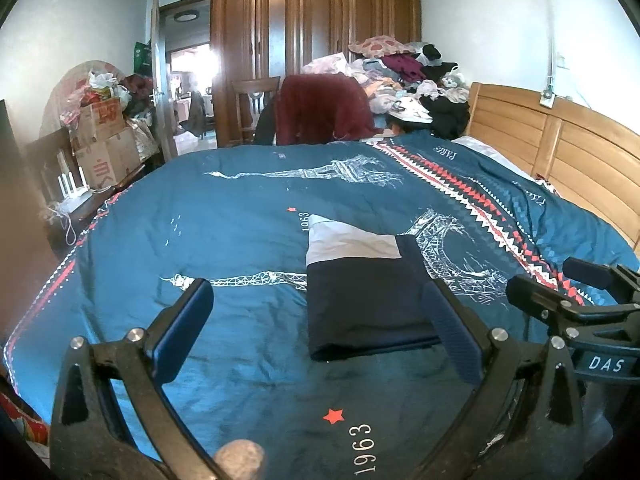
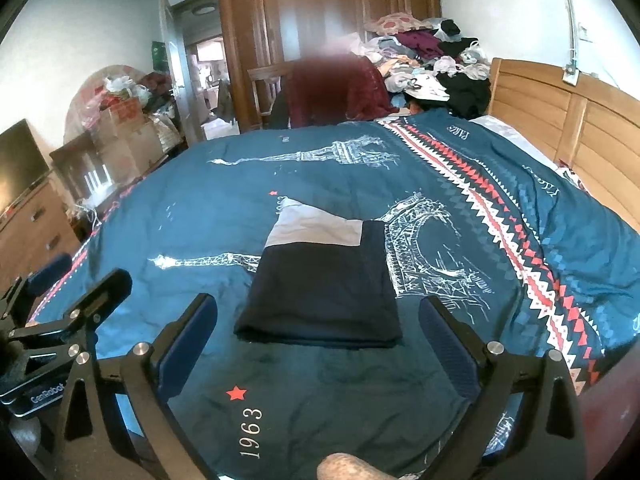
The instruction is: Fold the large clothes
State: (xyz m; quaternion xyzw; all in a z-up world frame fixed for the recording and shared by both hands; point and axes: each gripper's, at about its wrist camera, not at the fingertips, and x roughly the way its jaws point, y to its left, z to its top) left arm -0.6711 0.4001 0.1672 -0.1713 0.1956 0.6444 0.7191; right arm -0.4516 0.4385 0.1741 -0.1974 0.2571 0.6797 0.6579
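The folded garment, dark navy with a pale grey panel at its far end, lies flat on the bed, on the blue Paris-print duvet. It sits at twelve o'clock from the right hand-held gripper and nearer one o'clock from the left hand-held gripper. Both have their jaws spread wide, holding nothing. The garment's long axis runs from six to twelve o'clock, folded edge nearest, grey panel pointing away. Both seem about equally near; the right looks better centred on it.
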